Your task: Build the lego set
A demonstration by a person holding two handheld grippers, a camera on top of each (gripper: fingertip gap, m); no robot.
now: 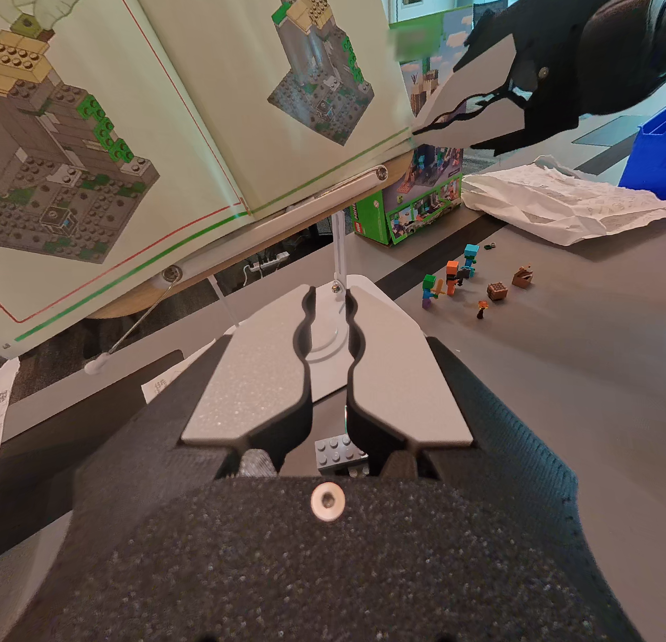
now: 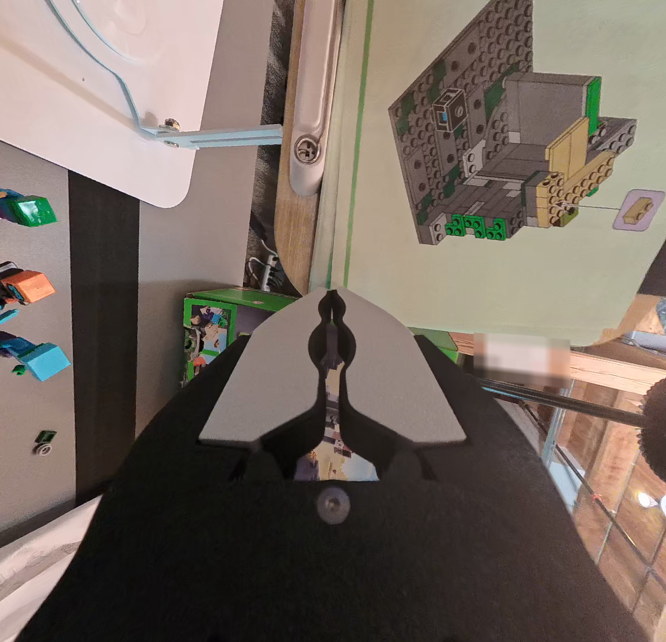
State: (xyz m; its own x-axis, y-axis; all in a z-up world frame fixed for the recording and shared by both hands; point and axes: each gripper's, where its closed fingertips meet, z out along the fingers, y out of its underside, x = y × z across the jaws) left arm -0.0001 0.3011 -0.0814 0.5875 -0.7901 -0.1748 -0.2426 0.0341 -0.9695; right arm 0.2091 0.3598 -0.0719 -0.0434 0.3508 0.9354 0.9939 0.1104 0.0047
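Note:
The open instruction booklet (image 1: pixel 216 84) rests on a wooden stand with a white base (image 1: pixel 364 284). My right gripper (image 1: pixel 414 132) is at the lower right corner of the right-hand page. In the right wrist view its tips (image 2: pixel 331 292) are shut on that page edge (image 2: pixel 329 264). My left gripper (image 1: pixel 328 293) hovers low over the grey table in front of the stand base. Its fingers stand apart with nothing between the tips. A grey studded plate (image 1: pixel 335 451) shows below the finger bases and runs under the right finger.
Three minifigures (image 1: pixel 450 278) and small brown builds (image 1: pixel 497 291) stand on the table to the right. The green set box (image 1: pixel 407 210) lies behind them, and it also shows in the right wrist view (image 2: pixel 209 322). A crumpled white paper bag (image 1: pixel 562 203) and a blue bin (image 1: pixel 645 159) are at the far right. My left gripper is the nearer one to the grey studded plate (image 1: pixel 335 451): about 10 centimetres, against 30 centimetres.

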